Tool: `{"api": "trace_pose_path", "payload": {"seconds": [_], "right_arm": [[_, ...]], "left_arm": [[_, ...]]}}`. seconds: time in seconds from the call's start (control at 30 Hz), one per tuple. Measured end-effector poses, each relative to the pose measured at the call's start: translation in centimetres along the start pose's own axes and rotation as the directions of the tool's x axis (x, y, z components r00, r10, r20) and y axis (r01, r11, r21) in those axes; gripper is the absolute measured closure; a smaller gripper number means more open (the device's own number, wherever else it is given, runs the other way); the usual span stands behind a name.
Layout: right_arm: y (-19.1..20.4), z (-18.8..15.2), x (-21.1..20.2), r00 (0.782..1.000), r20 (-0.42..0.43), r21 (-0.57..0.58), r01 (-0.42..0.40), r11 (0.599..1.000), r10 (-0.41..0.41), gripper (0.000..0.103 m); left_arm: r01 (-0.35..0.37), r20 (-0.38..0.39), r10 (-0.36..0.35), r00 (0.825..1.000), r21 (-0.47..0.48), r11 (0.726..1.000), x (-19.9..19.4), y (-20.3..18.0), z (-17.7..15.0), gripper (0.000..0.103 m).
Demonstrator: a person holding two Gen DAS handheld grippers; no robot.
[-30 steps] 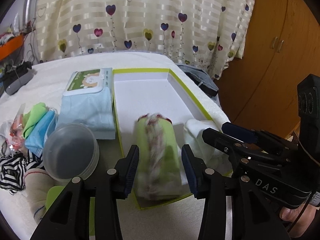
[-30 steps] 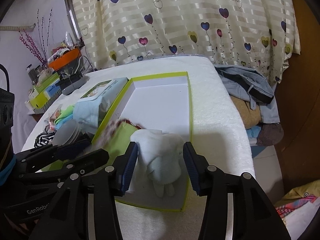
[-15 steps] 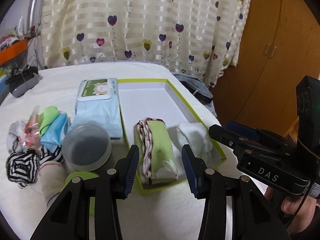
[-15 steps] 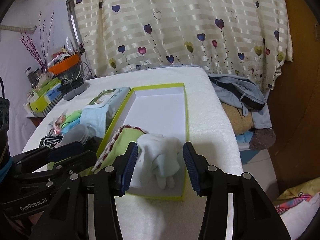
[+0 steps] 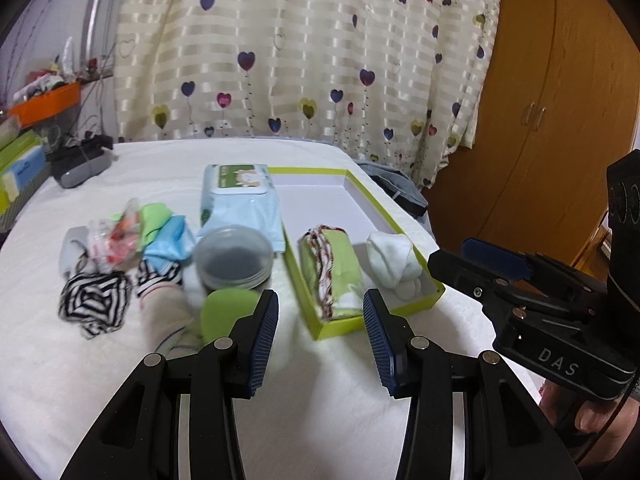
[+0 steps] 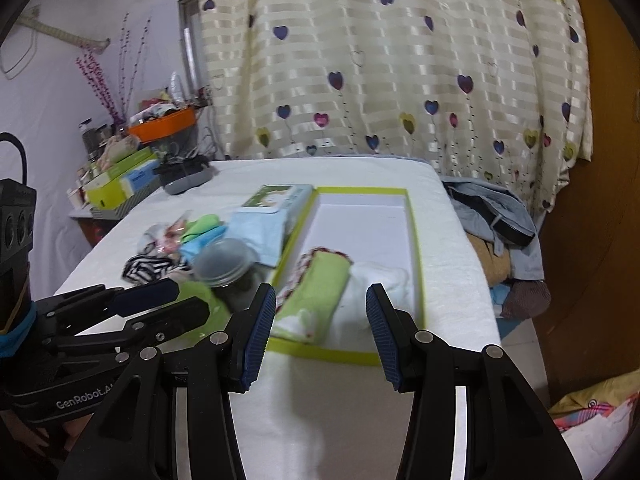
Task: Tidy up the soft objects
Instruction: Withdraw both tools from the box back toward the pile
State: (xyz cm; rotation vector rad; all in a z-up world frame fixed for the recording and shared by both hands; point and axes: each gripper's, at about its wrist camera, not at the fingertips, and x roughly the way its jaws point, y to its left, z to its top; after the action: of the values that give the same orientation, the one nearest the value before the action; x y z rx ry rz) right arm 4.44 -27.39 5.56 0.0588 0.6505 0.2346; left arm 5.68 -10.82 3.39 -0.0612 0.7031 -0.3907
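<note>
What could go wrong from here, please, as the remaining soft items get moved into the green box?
The clear plastic jar stands right against the sock pile; a reach by the open left gripper could knock it over. The green folded cloth and white socks crowd the green box near its front wall, so another item dropped there may spill out.

The black left two-finger gripper with blue ribbed pads [image 5: 320, 336] is hovering with its jaws spread wide and gripping nothing. The matching black right two-finger gripper [image 6: 322, 332] is hovering alongside it, jaws likewise parted and empty.
</note>
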Motion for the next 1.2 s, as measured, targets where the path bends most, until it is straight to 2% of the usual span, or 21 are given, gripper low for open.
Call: {"api": "trace_pose_path", "payload": {"seconds": [0.6,1.2], "right_arm": [[6.1,-2.0,-1.8,0.994,-0.017,-0.081,-0.107,0.991,0.106,0.055],[9.0,-1.9,-1.3,0.988,-0.046,-0.139,-0.154,0.978,0.149,0.055]], "left_arm": [[-0.067,0.029,0.07,0.997,-0.086,0.994,-4.7,4.4,-3.0,0.06],[-0.1,0.03,0.106,0.994,-0.148,0.984,-5.5,7.5,-3.5,0.06]]}}
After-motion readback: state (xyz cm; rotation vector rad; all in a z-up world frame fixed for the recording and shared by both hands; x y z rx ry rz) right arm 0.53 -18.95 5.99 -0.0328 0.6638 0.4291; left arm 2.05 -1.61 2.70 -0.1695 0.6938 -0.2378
